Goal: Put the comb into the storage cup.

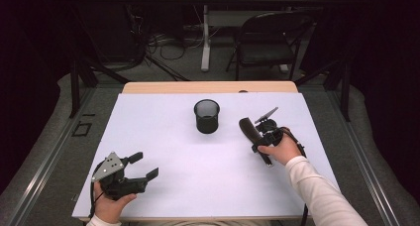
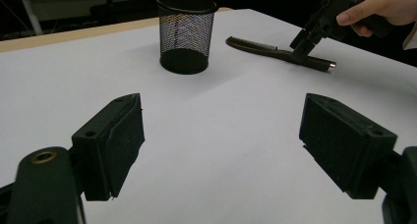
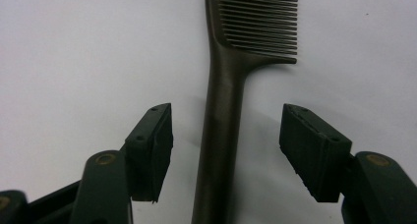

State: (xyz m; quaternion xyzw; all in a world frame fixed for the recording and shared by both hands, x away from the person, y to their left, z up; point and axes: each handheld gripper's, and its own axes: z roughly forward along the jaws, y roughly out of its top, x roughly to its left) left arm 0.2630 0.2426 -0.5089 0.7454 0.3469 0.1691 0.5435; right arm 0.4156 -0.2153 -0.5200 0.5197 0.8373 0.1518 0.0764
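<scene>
Right gripper (image 3: 226, 150) jaws apart astride dark brown comb (image 3: 231, 86), slim handle, fine teeth, flat on white table (image 3: 74, 47)

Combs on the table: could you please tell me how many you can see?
1. The comb lies right of the mesh cup, its handle between the right gripper jaws, untouched.
</scene>
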